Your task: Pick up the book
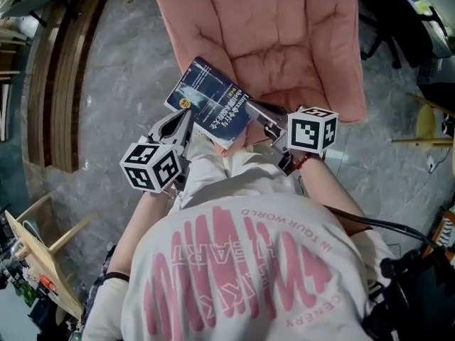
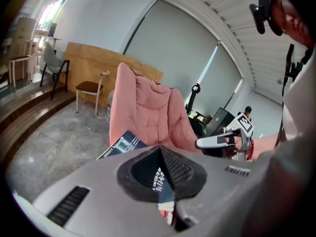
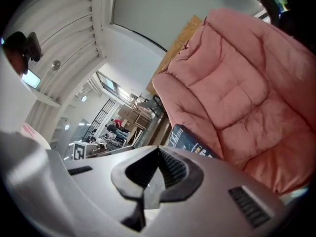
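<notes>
Plainly, the grasp is made and the step in hand is the lift: the book (image 1: 210, 101), one dark blue paperback, hangs tilted between the two grippers, above the front edge of the pink armchair (image 1: 284, 34) and just before the person's lap. The left gripper (image 1: 183, 121) has its jaws pressed together on the book's lower left edge, and in the left gripper view a strip of the printed cover shows pinched between the pads (image 2: 174, 169). The right gripper (image 1: 254, 110) meets the book's right corner. Its jaws are likewise closed, with a thin pale sheet caught between them in the right gripper view, which I judge to be the cover or a page rather than the whole thickness. From here I judge that the next move calls for both hands to travel together, since a thin pinch on one side could let the book swing or slip. By count there is one book, one armchair, two grippers, and two marker cubes, one on each gripper (image 1: 151, 166) (image 1: 313, 129)
</notes>
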`<state>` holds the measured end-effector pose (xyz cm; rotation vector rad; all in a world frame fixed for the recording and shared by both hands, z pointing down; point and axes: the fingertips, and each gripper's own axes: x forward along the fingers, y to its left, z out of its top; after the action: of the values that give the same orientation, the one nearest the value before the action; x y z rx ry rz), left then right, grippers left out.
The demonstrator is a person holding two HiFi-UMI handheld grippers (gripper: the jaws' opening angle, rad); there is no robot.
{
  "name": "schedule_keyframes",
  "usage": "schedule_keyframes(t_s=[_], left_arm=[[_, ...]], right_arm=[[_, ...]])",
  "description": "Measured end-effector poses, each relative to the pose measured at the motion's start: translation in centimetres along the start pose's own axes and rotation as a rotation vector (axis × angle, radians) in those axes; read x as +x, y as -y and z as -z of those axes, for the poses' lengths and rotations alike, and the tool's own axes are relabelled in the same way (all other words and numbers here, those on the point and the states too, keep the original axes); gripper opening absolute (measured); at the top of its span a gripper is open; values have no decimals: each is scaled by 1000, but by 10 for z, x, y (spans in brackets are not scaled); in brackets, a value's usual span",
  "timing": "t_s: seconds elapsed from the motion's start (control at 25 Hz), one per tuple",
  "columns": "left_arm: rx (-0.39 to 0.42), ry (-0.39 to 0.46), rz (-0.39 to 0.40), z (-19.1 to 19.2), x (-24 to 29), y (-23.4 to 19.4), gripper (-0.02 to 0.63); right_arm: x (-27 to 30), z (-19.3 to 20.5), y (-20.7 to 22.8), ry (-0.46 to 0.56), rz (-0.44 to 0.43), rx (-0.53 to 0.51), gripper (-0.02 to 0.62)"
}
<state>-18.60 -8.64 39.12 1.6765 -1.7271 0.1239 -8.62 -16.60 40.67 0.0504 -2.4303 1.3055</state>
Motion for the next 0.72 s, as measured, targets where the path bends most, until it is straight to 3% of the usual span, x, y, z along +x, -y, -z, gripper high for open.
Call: schedule_keyframes(t_s=[0.24, 0.52, 0.72], left_arm=[[-23, -68, 109, 1, 11, -10, 8], [101, -208, 157, 5, 25, -43, 8], [181, -310, 124, 13, 45, -66, 8]], right_arm=[[10, 12, 0, 71, 50, 145, 8], [24, 34, 14, 194, 122, 330, 8], [24, 44, 31, 285, 166, 461, 8]])
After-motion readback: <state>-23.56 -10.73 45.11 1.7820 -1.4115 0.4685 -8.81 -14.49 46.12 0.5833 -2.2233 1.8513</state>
